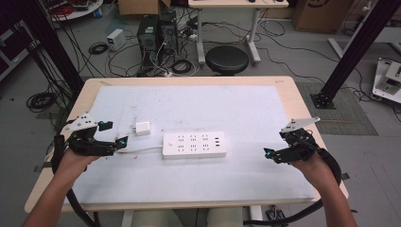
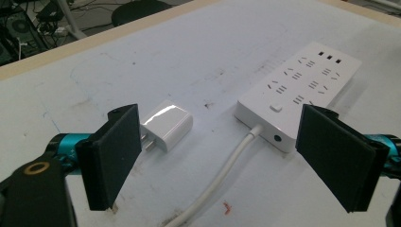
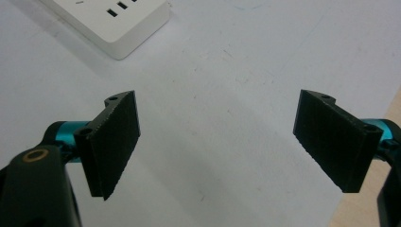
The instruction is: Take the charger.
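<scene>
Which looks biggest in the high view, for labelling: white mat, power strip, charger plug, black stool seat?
Largest to smallest:
1. white table mat
2. white rectangular power strip
3. round black stool seat, close to the strip and farther off, so unsure
4. small white charger plug

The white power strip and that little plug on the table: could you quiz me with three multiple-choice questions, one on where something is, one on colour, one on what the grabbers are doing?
1. Where does the white charger lie?
A. left of the power strip
B. on top of it
C. at the table's right edge

2. What colour is the strip's cord?
A. black
B. white
C. red

3. How do the left gripper and right gripper stand?
A. both open, holding nothing
B. both shut
C. left shut on the charger

Key: 1 A, the high view shows it apart, left of the strip. 2 B, the left gripper view shows a white cord. 3 A, each gripper view shows wide-apart jaws.
</scene>
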A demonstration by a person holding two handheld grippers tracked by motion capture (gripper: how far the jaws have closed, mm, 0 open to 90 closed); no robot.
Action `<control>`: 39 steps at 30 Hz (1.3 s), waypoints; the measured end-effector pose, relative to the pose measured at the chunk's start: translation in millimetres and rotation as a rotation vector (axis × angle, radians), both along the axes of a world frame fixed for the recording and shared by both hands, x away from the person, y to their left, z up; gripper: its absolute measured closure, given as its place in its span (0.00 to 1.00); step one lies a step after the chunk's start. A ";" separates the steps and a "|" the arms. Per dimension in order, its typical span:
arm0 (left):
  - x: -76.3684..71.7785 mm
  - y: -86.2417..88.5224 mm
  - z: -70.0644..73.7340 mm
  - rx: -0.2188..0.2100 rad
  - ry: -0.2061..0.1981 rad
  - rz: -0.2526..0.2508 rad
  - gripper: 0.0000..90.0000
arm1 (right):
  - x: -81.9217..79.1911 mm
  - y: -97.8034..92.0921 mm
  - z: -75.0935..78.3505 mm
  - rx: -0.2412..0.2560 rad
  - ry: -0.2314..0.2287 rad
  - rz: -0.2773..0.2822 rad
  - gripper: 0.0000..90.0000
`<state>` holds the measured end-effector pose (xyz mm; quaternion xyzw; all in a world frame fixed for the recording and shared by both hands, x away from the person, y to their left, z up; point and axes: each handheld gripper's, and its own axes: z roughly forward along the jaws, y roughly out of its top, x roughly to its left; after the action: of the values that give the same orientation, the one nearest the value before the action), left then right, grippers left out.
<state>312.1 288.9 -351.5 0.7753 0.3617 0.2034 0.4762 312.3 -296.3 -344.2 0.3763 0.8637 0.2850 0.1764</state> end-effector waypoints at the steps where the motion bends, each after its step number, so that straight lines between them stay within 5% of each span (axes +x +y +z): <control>1: 0.3 0.1 0.1 0.000 -0.002 -0.003 0.17 | 0.2 0.3 0.4 0.000 -0.002 0.002 0.17; 15: 20.5 -3.7 10.5 -0.001 -0.043 -0.090 0.17 | 6.8 0.1 3.5 -0.001 -0.006 0.002 0.17; 17: 28.5 -6.4 15.6 -0.021 -0.104 -0.198 0.17 | 6.8 2.4 3.9 0.000 0.000 0.005 0.17; 21: 40.1 -10.2 18.9 -0.015 -0.092 -0.251 0.17 | 6.6 3.7 3.7 -0.001 0.001 0.002 0.17; 23: 49.9 -11.2 18.9 0.027 -0.062 -0.250 0.17 | 6.1 4.7 3.9 -0.001 0.005 0.001 0.17; 39: 84.4 -12.7 -8.0 0.046 -0.018 -0.227 0.17 | 7.8 7.0 6.7 -0.019 0.016 0.008 0.17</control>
<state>396.5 276.3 -359.5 0.8201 0.2625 0.1636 0.4814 320.1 -289.2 -337.5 0.3733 0.8693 0.2745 0.1721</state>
